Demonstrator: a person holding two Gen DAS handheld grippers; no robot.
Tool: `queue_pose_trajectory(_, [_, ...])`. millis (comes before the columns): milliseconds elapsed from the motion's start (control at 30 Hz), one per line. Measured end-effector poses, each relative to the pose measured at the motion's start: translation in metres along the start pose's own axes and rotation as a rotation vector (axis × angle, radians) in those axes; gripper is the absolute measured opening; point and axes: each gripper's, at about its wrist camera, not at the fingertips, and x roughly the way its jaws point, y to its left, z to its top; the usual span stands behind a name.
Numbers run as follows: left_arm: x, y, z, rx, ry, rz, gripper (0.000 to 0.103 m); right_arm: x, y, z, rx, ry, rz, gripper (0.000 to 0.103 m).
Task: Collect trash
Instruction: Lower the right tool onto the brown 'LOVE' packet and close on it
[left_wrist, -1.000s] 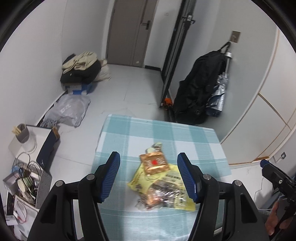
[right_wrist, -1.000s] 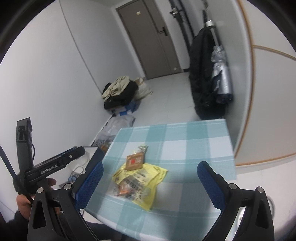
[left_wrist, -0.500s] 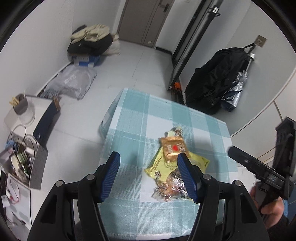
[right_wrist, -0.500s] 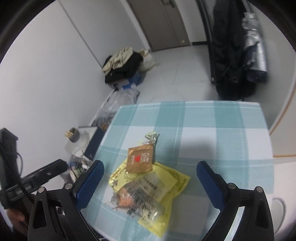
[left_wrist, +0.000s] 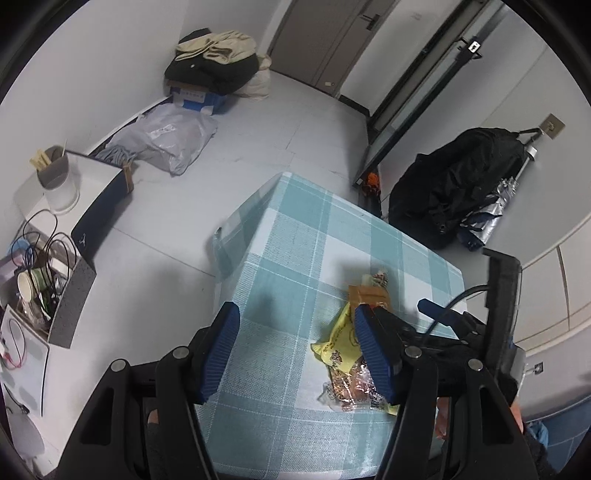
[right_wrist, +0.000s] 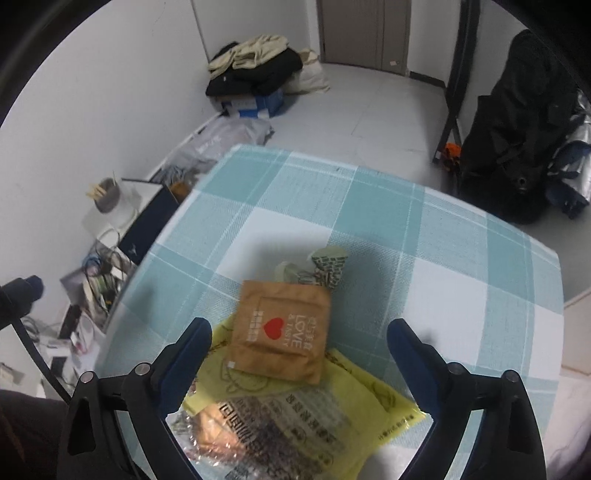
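A pile of trash lies on the teal checked tablecloth (right_wrist: 369, 206). In it are a brown packet with a red heart (right_wrist: 284, 332), a yellow wrapper (right_wrist: 314, 417), a clear wrapper with orange contents (right_wrist: 210, 424) and a small crumpled patterned wrapper (right_wrist: 327, 264). My right gripper (right_wrist: 299, 326) hovers just above the brown packet. Its jaws are closing, with the packet between them but untouched. My left gripper (left_wrist: 295, 312) is open over bare cloth, with nothing between its fingers. The yellow wrapper (left_wrist: 338, 347) and brown packet (left_wrist: 369, 293) lie partly behind its right finger.
The table's left edge (left_wrist: 229, 236) drops to a grey floor. On the floor are a clothes pile (left_wrist: 214, 70), a grey plastic bag (left_wrist: 166, 140) and a white box with a cup (left_wrist: 59, 181). A black backpack (left_wrist: 454, 192) leans at the right wall.
Both grippers have come lower and closer to the table. The right one now sits over the trash pile, jaws slightly narrower. The left one has shifted left, off the pile.
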Motion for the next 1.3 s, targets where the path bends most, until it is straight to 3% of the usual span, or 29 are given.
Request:
queue_pose_trajectory(267, [0.004, 0.008, 0.003, -0.040, 0.009, -0.016, 0.060, 0.022, 0.017, 0.004, -0.108, 0.055, -0.046, 0.095])
queue_pose_trajectory(600, [0.003, 0.006, 0.003, -0.031, -0.002, -0.012, 0.060, 0.021, 0.011, 0.001, -0.120, 0.088, -0.044, 0.062])
queue_pose_trajectory(1300, [0.013, -0.007, 0.000, 0.015, -0.002, 0.029, 0.060, -0.039, -0.003, -0.011, -0.119, -0.075, 0.075, 0.060])
